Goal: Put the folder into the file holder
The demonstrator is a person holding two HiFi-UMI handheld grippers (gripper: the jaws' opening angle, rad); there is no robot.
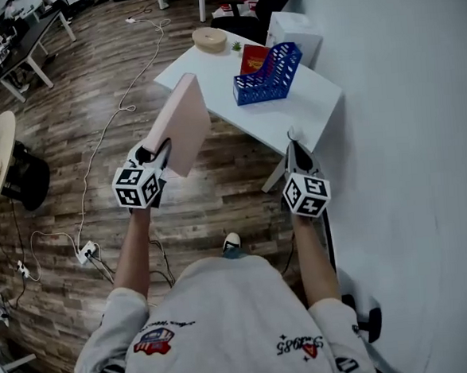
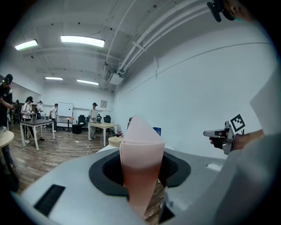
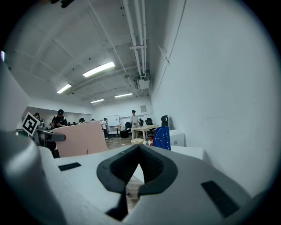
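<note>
Right, status: carry step, folder is in the air, not at the holder yet.

- Left claw [image 1: 162, 152] is clamped on the lower edge of the pink folder [image 1: 180, 123]. The folder stands on edge and tilts up and away from me; in the left gripper view it fills the gap between the jaws, pads pressing on both faces.
- Right claw [image 1: 293, 140] is empty, jaws closed together, nothing between them in its own view. It hangs beside the near corner of the white table [image 1: 297, 120].
- Blue file holder [image 1: 268, 76] sits on that table, open top up, well apart from the folder. A red item [image 1: 252, 57] is just behind or in its far end; can't tell which. A round tan spool [image 1: 209, 39] and a white box [image 1: 294, 27] sit further back.

My read on the next move: bring the folder over the holder, line its long edge up with a slot, then lower it in before I let go. The holder looks light, so it may slide or tip when the folder edge catches a divider. Right claw is free to brace the holder's wall if that happens.
</note>
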